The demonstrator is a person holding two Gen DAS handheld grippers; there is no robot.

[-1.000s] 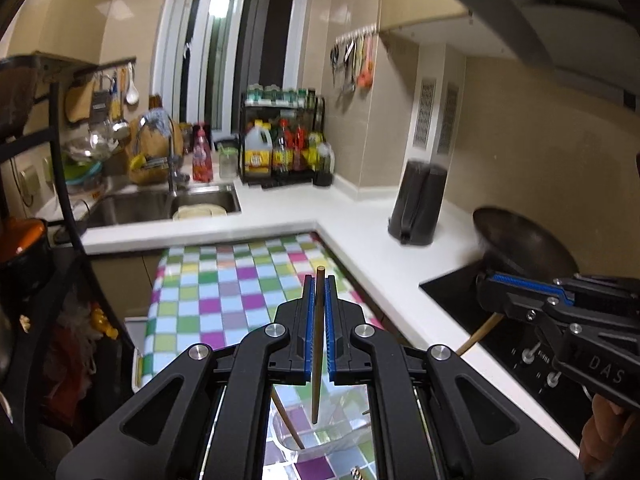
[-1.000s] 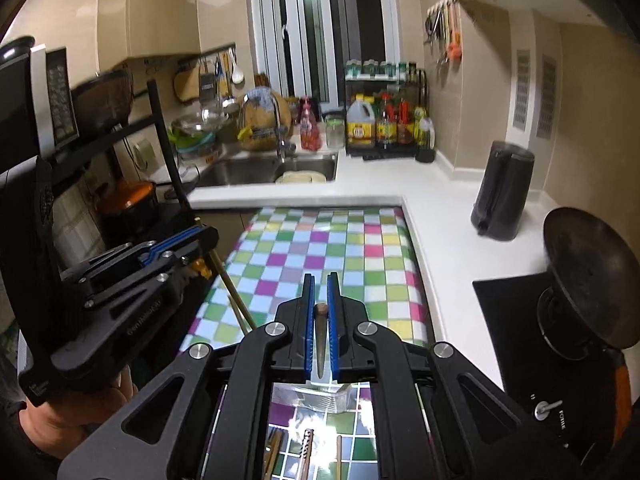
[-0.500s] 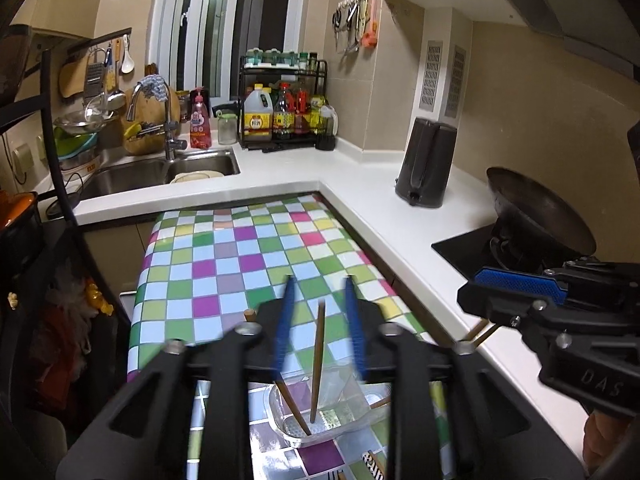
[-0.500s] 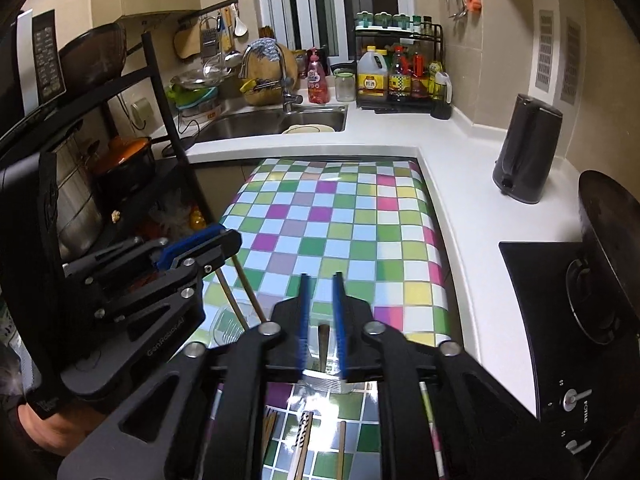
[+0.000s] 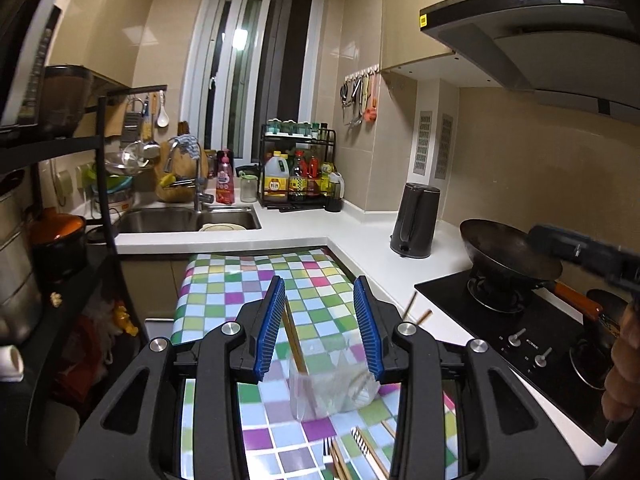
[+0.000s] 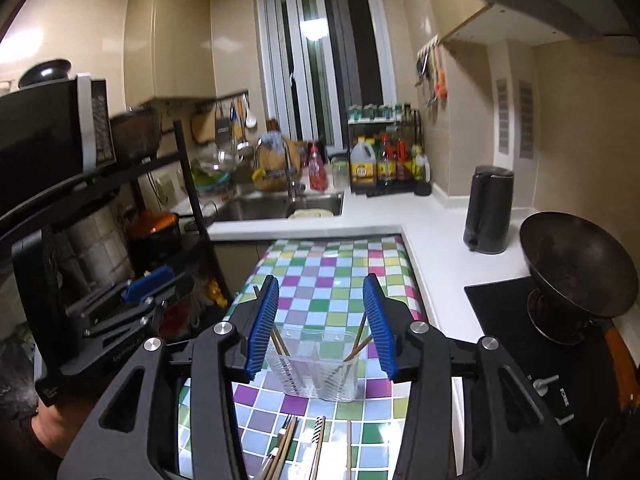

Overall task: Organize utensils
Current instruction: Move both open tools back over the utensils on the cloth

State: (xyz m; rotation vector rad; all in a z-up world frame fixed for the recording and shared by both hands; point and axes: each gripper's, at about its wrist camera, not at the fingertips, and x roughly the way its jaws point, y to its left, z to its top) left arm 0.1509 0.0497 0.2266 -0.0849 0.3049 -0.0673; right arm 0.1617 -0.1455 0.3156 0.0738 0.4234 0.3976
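Both claws open and empty above the clear holder on the checked cloth.

In the left wrist view the left gripper (image 5: 320,328) is seen in the lower centre with its blue pads parted and nothing held; the clear holder (image 5: 334,384) stands just below and between the pad tips, with chopsticks (image 5: 295,344) leaning upright in it. In the right wrist view the right gripper (image 6: 323,330) is likewise parted, its jaws having just been opening, with nothing pressed between them; the holder (image 6: 316,364) sits in the gap, slightly below the tips. More loose chopsticks (image 6: 286,446) lie flat on the checked tablecloth (image 6: 328,272) at the bottom centre of the frame, nearer the camera than the holder.
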